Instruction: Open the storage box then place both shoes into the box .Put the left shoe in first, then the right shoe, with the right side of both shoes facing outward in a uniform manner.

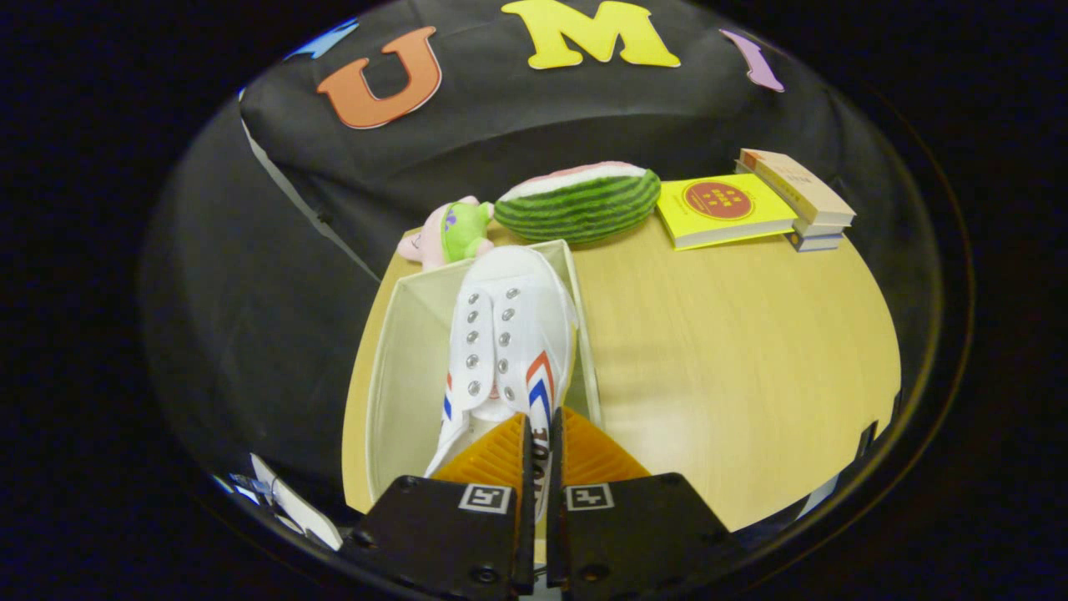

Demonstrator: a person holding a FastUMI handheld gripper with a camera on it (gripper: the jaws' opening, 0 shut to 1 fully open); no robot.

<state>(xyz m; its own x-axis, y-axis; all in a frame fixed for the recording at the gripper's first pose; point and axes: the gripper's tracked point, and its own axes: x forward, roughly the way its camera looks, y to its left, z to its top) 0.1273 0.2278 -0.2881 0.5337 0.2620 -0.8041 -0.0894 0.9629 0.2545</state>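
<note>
The shoe [509,334] is white with red and blue chevron stripes and silver eyelets — it sits in a pale cream storage box [400,367] on a light wood-grain tabletop [734,351], near a green-striped watermelon plush [580,204] and a yellow book [722,209] bearing a red circle.

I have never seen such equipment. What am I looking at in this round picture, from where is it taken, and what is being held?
The camera rides on a hand-held two-finger gripper and looks forward along its fingers, so you see as the tool sees. A person carries it; there is no robot arm. The fingers are closed on the heel edge of a white shoe, holding it over or inside an open storage box; I cannot tell if the shoe rests on the bottom. The box stands on a wooden table. Beyond it lie a watermelon plush, a small green and pink plush toy, a yellow book and stacked books.
</note>
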